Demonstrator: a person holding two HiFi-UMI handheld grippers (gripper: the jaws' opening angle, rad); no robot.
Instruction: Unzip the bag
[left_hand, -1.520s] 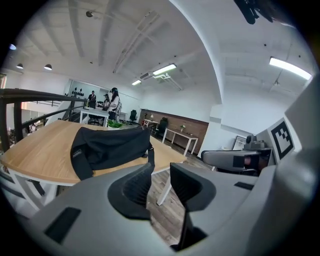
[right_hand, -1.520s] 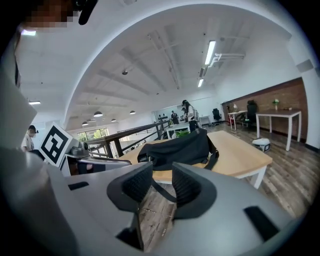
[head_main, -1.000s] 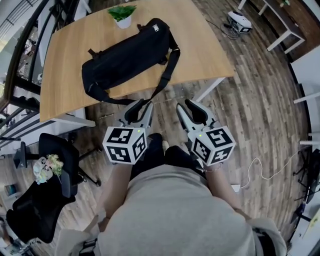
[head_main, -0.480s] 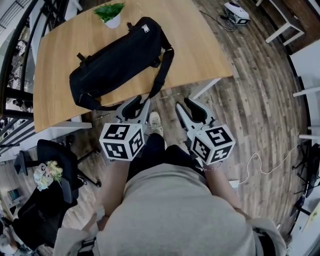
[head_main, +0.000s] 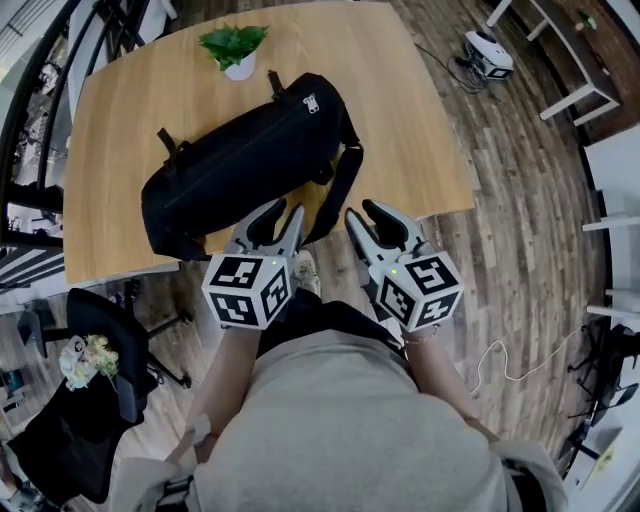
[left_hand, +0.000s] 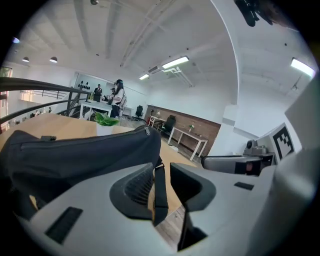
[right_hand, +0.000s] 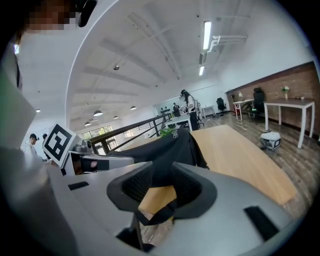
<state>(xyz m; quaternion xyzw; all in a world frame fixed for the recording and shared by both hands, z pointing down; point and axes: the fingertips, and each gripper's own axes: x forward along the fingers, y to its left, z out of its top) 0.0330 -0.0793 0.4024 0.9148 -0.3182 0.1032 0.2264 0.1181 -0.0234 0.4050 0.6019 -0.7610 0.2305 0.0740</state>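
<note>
A long black bag lies slantwise on the wooden table, zipped shut along its top. Its shoulder strap trails to the table's near edge. In the head view my left gripper and right gripper are held side by side at that near edge, just short of the bag. Both are open with nothing between their pads. The left gripper faces the bag and the strap. Beyond the right gripper, the bag's end shows a zipper pull.
A small potted plant stands behind the bag. A black office chair is on the floor at the left, beside a railing. A small floor machine, white tables and a white cable lie to the right.
The table and bag now sit closer to me. Both grippers, which were over the floor, now reach the table's near edge. Their jaws stand as before.
</note>
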